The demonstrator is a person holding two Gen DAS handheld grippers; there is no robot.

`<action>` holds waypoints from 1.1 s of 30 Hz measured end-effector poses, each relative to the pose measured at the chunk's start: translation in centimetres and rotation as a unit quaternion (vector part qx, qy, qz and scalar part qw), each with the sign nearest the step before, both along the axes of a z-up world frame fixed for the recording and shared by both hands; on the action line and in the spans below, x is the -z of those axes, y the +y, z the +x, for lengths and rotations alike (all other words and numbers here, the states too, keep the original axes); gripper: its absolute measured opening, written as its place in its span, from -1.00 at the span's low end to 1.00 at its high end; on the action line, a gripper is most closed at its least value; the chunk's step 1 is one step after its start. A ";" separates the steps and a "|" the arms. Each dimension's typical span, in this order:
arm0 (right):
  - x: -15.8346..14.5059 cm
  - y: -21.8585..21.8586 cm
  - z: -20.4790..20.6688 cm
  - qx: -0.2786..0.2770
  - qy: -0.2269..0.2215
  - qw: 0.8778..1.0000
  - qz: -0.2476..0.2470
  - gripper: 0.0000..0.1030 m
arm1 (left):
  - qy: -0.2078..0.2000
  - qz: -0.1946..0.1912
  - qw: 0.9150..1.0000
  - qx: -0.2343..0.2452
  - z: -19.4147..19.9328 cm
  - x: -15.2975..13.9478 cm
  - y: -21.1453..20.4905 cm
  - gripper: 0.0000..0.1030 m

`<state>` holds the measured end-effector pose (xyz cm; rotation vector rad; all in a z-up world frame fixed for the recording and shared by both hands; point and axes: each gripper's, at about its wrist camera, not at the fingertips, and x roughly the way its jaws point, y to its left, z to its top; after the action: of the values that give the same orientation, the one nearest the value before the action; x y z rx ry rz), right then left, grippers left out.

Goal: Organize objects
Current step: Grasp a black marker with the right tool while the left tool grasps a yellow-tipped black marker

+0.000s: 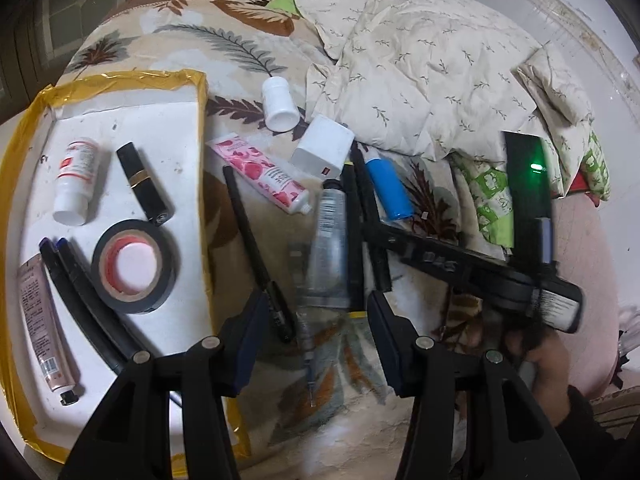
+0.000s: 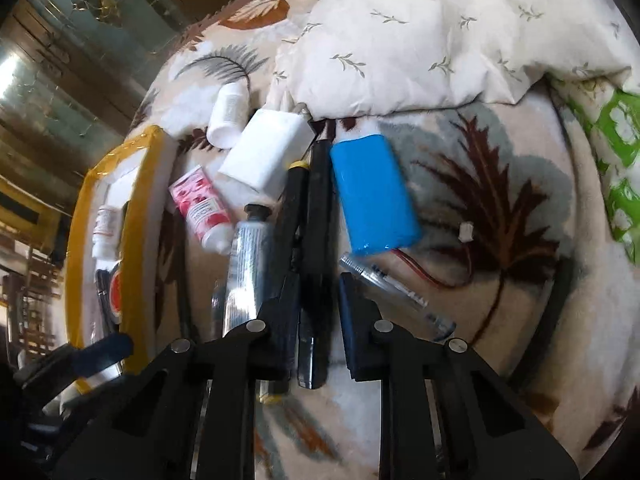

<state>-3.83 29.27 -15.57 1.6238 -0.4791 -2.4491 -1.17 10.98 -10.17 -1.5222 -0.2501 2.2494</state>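
A white tray with yellow tape rim (image 1: 202, 128) lies at left and holds a white bottle (image 1: 76, 180), a black lipstick (image 1: 146, 184), a black tape roll (image 1: 134, 266), black pens (image 1: 80, 292) and a pink tube (image 1: 46, 328). Loose on the blanket lie a pink floral tube (image 1: 262, 174), a silver tube (image 1: 330, 248), a black pen (image 1: 256, 248), a clear pen (image 1: 306, 344), a blue battery pack (image 2: 374, 200), a white box (image 2: 266, 156) and a white bottle (image 2: 228, 114). My left gripper (image 1: 316, 344) is open above the clear pen. My right gripper (image 2: 320, 312) is open astride a black marker (image 2: 316, 264).
A crumpled cream quilt (image 1: 420, 60) covers the back of the bed. A black device with a green light (image 1: 528, 184) lies at right. A green patterned cloth (image 2: 616, 152) sits at the far right. A second clear pen (image 2: 396, 296) lies by my right finger.
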 end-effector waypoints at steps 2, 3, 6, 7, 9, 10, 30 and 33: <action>0.6 -0.3 -0.8 -0.011 -0.009 1.000 0.005 -0.65 | 0.001 -0.009 1.000 -0.001 -0.3 0.0 0.5 0.00; 0.4 -0.5 -0.9 -0.016 -0.006 1.000 0.016 -0.71 | -0.001 -0.009 1.000 -0.004 -0.4 0.0 0.8 0.00; 0.2 -0.4 -0.1 -0.025 -0.002 0.999 0.029 -0.72 | 0.003 -0.015 1.000 0.002 -0.4 0.2 1.8 -0.02; 0.4 0.3 0.6 -0.021 -0.010 1.000 0.016 -0.72 | 0.000 -0.018 1.000 0.004 -0.4 0.4 2.3 -0.03; 0.4 1.1 1.8 -0.023 -0.018 1.000 -0.003 -0.72 | -0.004 -0.015 1.000 0.010 -0.4 0.9 3.1 -0.03; 0.4 1.3 2.5 -0.027 -0.018 0.999 0.000 -0.72 | -0.005 -0.020 1.000 0.012 -0.5 1.1 3.6 -0.03; 1.2 4.6 5.5 -0.010 -0.013 0.999 -0.051 -0.70 | -0.026 -0.053 0.998 0.026 -4.5 4.6 9.0 -0.27; 1.3 4.8 5.6 -0.010 -0.013 0.998 -0.057 -0.70 | -0.017 -0.072 0.997 0.035 -4.6 4.8 9.6 -0.28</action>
<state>1.74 34.02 -16.84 1.6085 -0.5918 -2.3443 -5.75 20.61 -14.93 -1.6159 -0.0444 2.2293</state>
